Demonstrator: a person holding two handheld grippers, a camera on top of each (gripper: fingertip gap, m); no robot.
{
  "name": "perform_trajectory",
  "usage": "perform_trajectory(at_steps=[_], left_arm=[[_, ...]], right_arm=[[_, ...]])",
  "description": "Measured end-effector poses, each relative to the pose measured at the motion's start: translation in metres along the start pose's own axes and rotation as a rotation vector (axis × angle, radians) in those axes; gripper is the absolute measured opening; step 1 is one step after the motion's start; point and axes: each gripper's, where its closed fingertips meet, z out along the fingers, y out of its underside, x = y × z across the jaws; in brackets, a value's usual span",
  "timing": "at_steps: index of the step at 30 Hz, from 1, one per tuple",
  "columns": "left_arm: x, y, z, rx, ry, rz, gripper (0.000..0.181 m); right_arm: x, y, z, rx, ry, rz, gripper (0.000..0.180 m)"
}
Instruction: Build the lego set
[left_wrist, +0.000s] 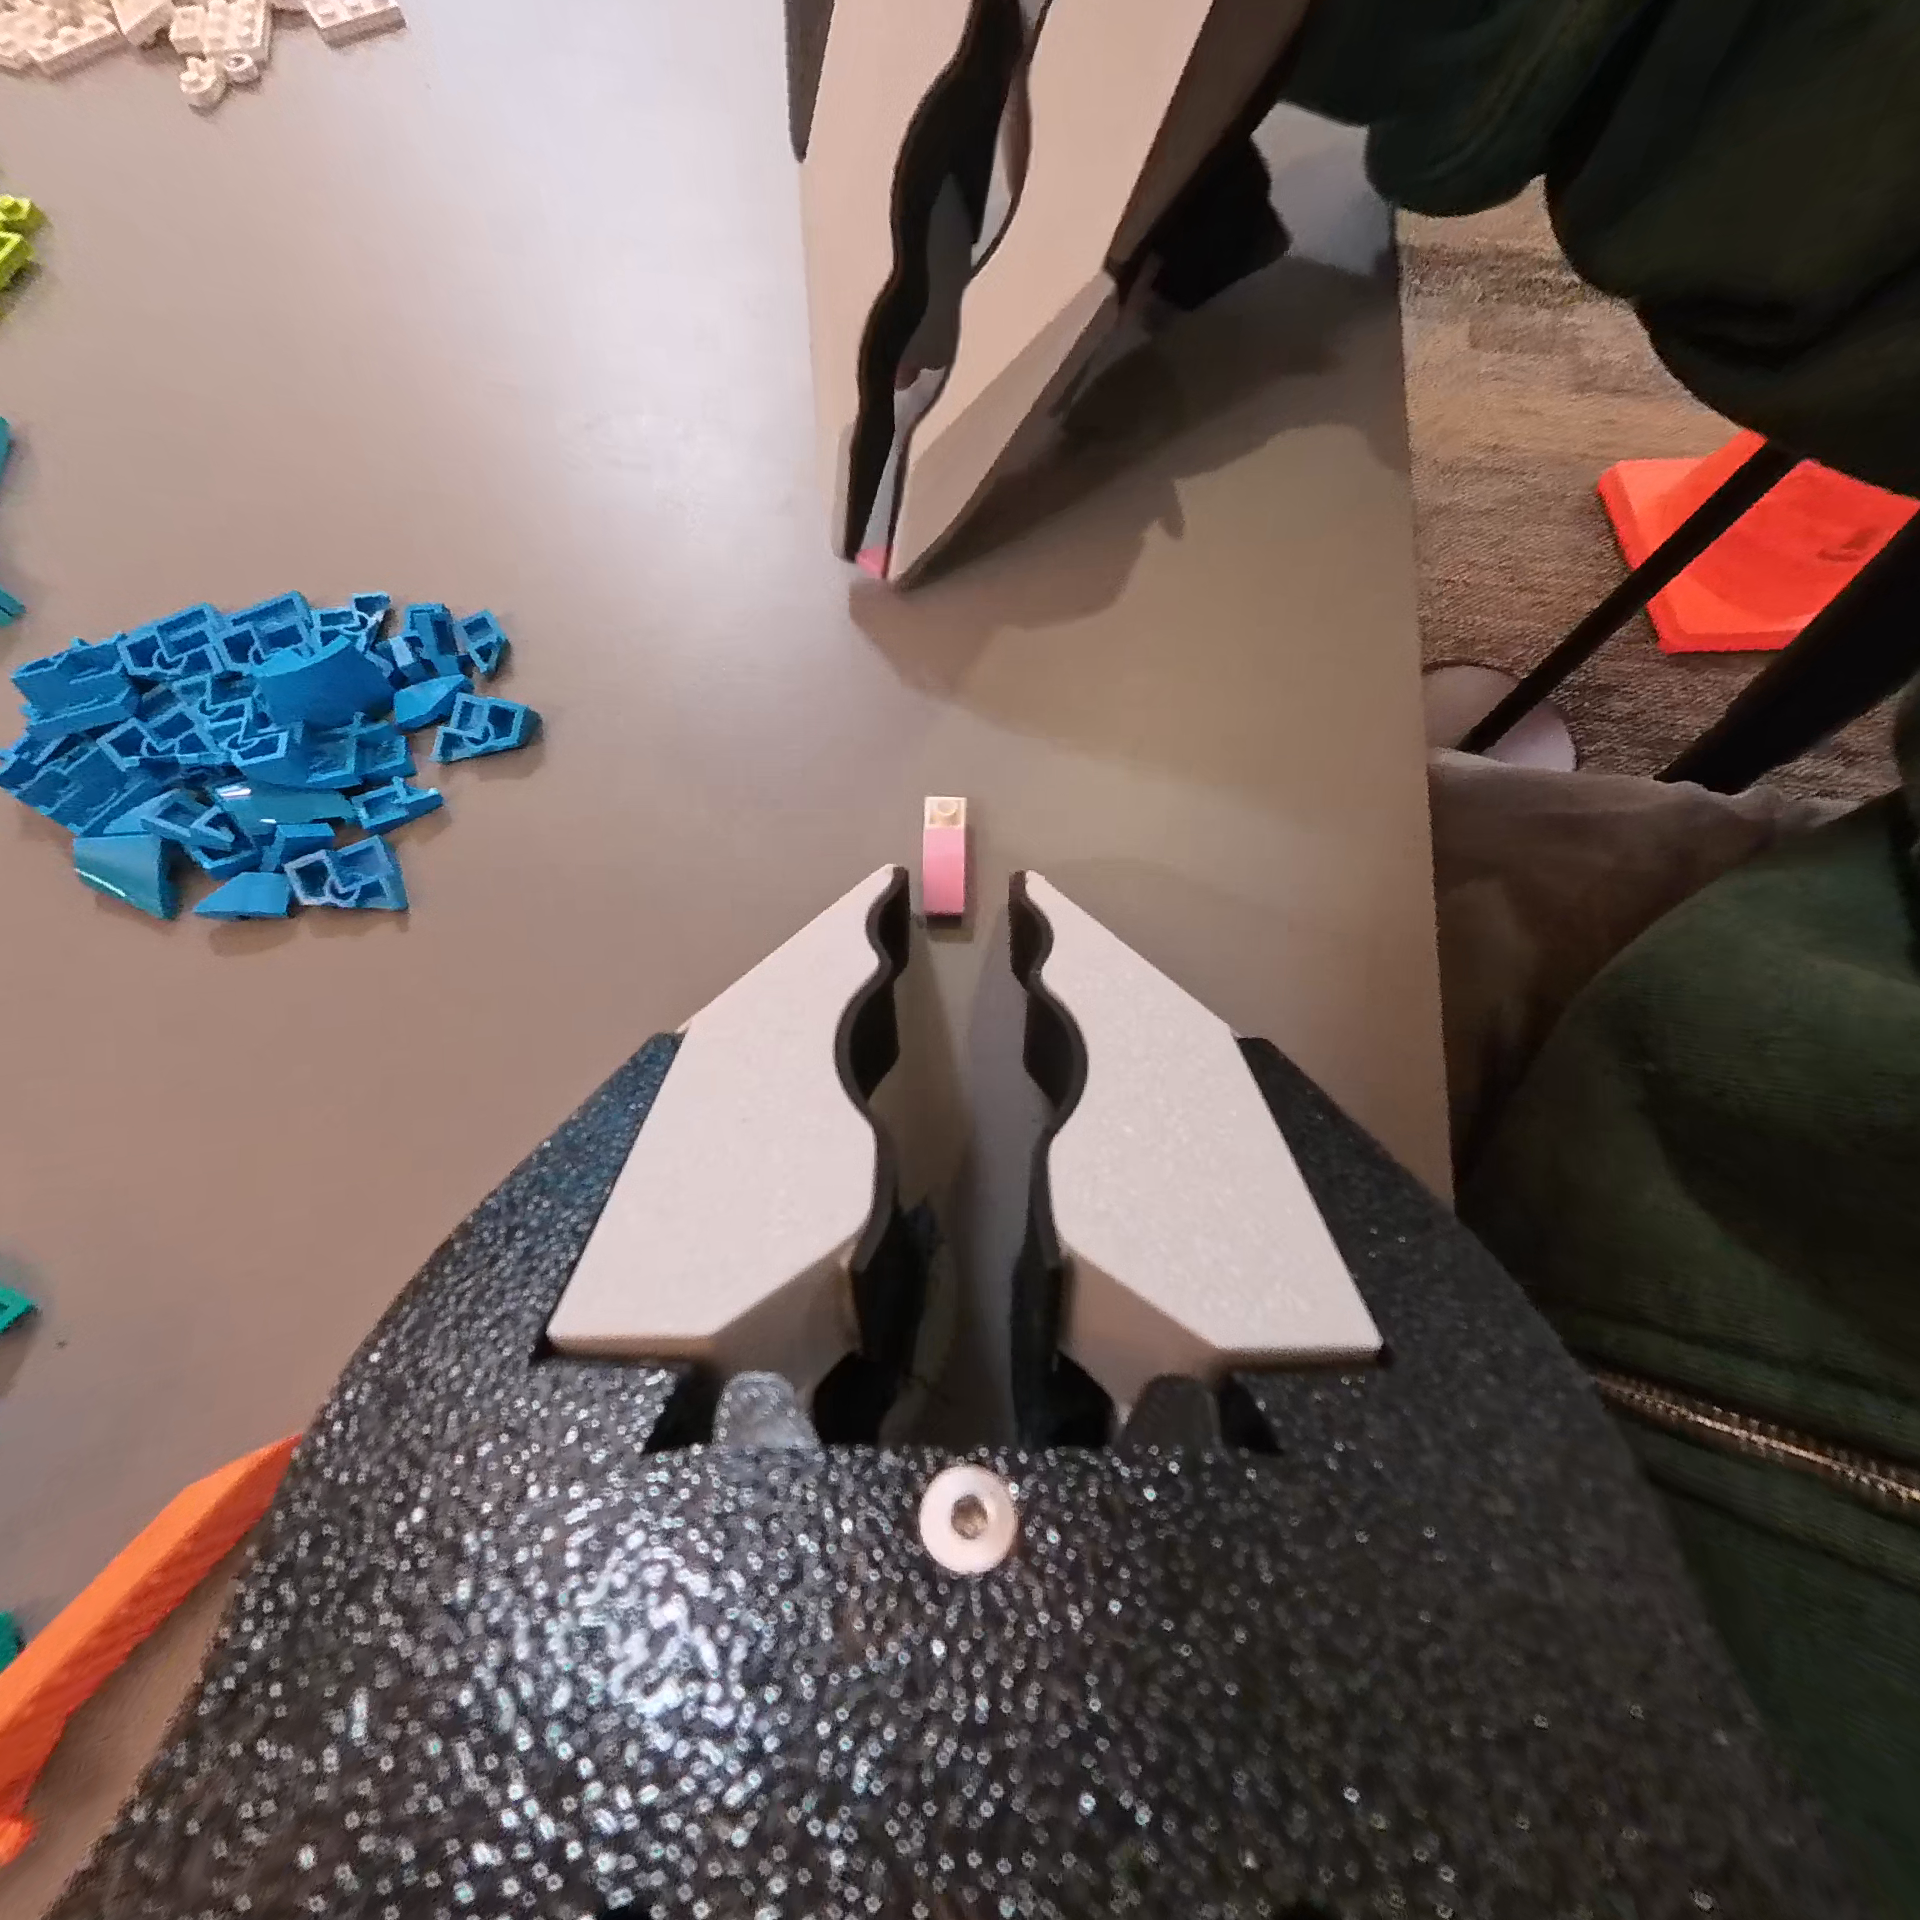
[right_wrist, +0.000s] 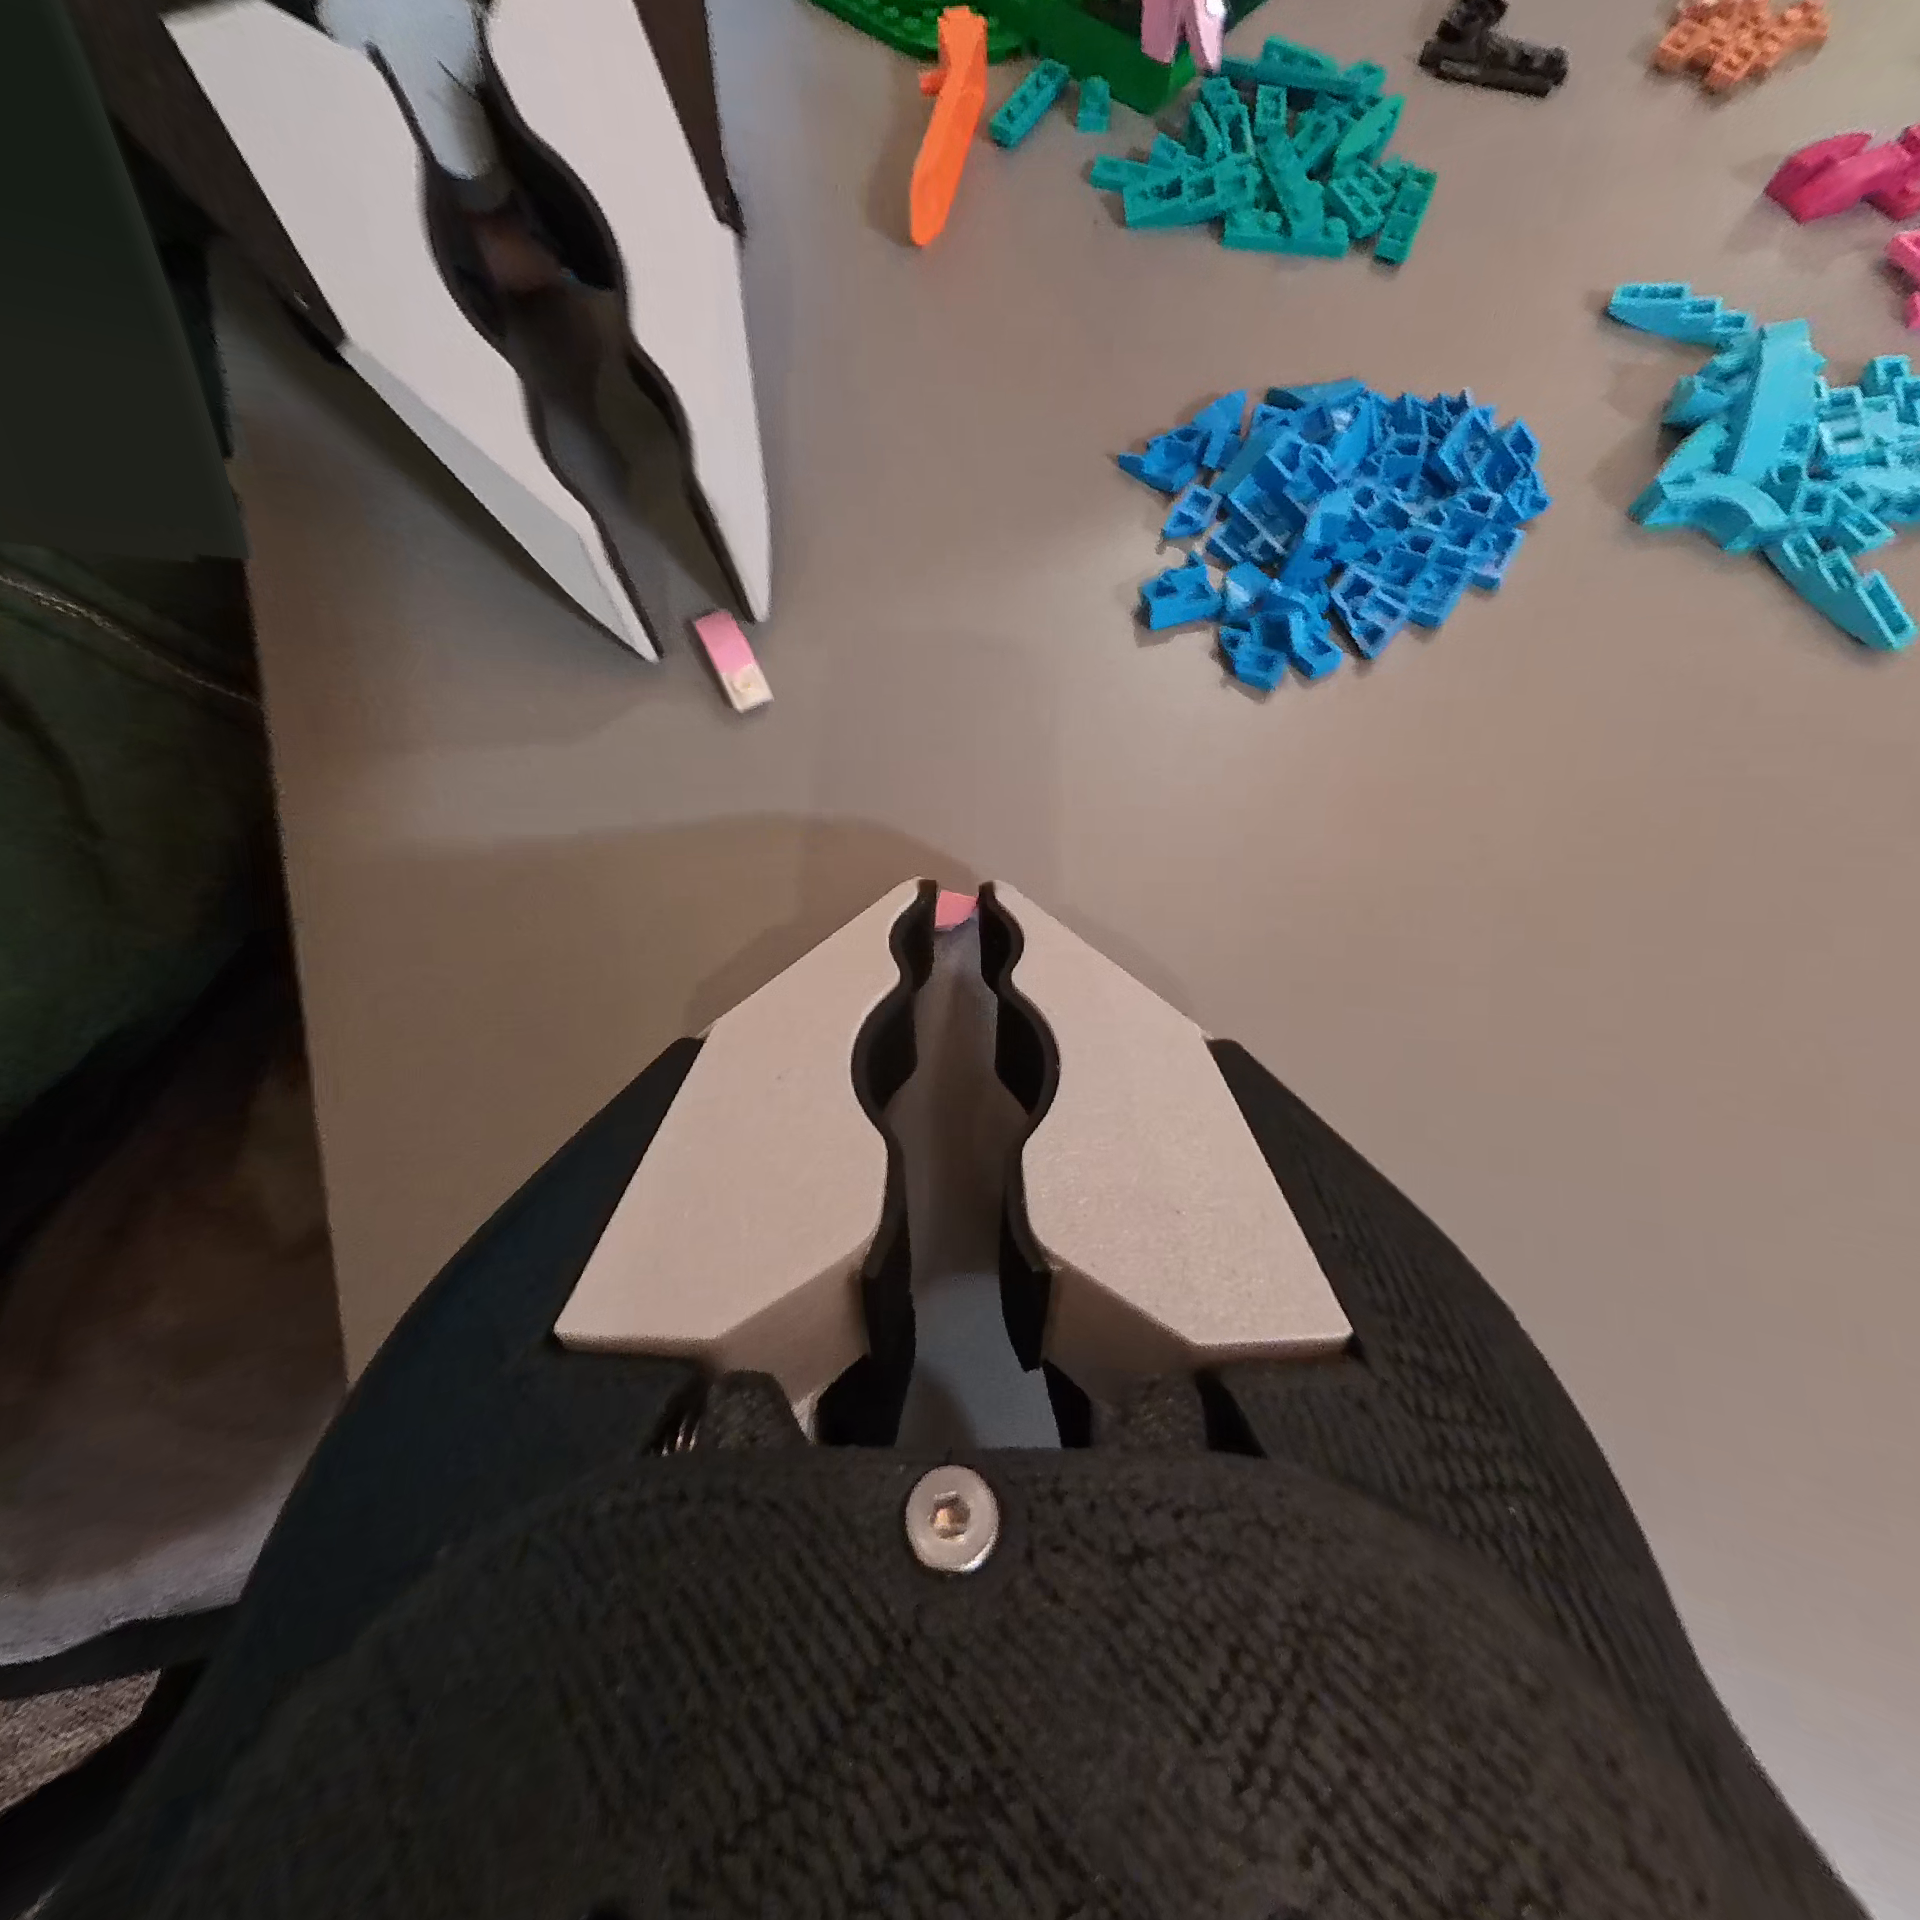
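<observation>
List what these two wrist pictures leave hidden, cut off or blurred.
- Small pink piece pinched in the right gripper: right wrist view, its fingers cover all but a tip, so its shape is unknown.
- Green baseplate build: right wrist view, cut off by the top edge.
- White brick pile: left wrist view, cut off by the top edge.
- Left gripper: right wrist view, motion-blurred; contact with the pink-and-white brick unclear.

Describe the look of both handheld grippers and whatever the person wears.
Left gripper: pale grey wedge fingers with wavy black inner pads, on a speckled, glittery black body with one silver screw. Right gripper: same fingers, plain matte-textured black body. The person wears a dark green zipped garment.
</observation>
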Motion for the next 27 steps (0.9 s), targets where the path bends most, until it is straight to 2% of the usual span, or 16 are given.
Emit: perform_trajectory(at_steps=[1,6,12,27], left_arm=[[0.0,0.0,0.0,0.0,0.0,0.004,0.016],[0.001,0.0,0.0,0.0,0.004,0.008,0.017],[0.0,0.0,0.0,0.0,0.002,0.005,0.016],[0.0,0.0,0.0,0.0,0.001,0.004,0.016]], right_arm=[[-0.005,-0.007,0.002,0.019,-0.009,-0.011,0.006],[-0.028,-0.033,0.017,0.057,-0.056,-0.038,0.006],[-0.027,-0.016,0.025,-0.05,-0.033,-0.033,0.007],[-0.029,-0.011,0.021,-0.05,-0.068,-0.013,0.017]])
